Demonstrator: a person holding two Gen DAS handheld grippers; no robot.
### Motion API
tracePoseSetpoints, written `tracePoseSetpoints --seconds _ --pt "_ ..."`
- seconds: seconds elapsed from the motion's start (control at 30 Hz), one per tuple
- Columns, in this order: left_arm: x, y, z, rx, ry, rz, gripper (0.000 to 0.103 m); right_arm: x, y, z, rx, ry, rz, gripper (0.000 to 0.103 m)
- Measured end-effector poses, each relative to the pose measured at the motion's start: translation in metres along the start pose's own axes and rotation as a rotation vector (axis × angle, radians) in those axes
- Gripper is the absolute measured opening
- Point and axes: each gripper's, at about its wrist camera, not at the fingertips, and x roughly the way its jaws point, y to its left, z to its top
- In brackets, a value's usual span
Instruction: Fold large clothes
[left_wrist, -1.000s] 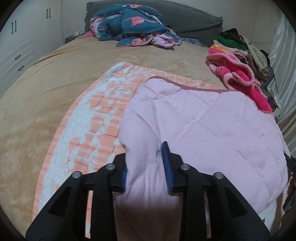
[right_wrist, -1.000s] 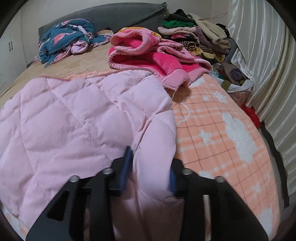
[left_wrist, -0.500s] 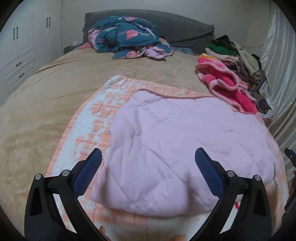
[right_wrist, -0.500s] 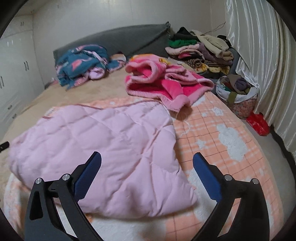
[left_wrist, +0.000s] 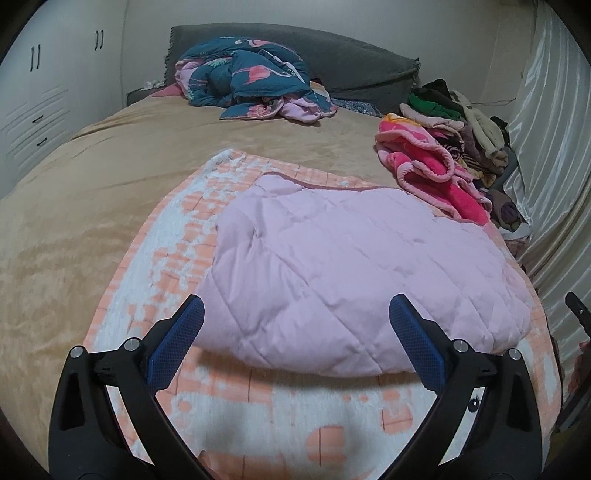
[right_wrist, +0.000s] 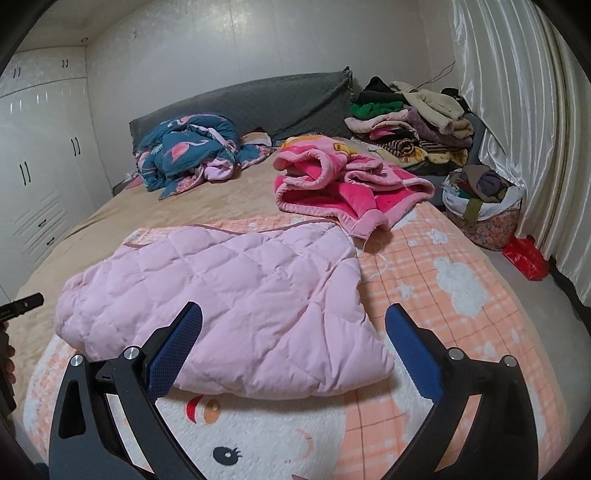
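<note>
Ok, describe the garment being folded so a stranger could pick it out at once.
On the bed, find the peach plaid blanket with white clouds at the near end. The pale pink quilted garment lies folded on it. Unlike the hot-pink fleece behind, it is smooth, diamond-stitched and flat.

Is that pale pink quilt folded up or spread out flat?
Folded. The pink quilt lies doubled over on the orange blanket, with a thick rounded fold along its near edge, covering only part of it.

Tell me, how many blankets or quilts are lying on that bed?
4: pale pink quilt nearest, peach cartoon blanket under it, hot pink blanket beyond, teal flamingo quilt by the headboard. The clothes pile may hide more.
</note>
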Motion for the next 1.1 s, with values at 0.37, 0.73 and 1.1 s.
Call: tracePoseSetpoints --seconds 0.37,0.73,1.1 --pt "-0.008 0.016 -0.04 -0.076 0.025 0.03 0.094 -0.009 -0.01 -0.037 0.077 0.035 -0.019 0.099" --pt "0.009 0.021 -0.07 -0.11 0.1 0.044 0.094 0.012 -0.03 -0.078 0.194 0.135 -0.062 0.099" --pt "0.047 0.029 -0.066 -0.22 0.167 0.0 0.094 0.06 -0.051 -0.089 0.395 0.226 -0.071 0.099"
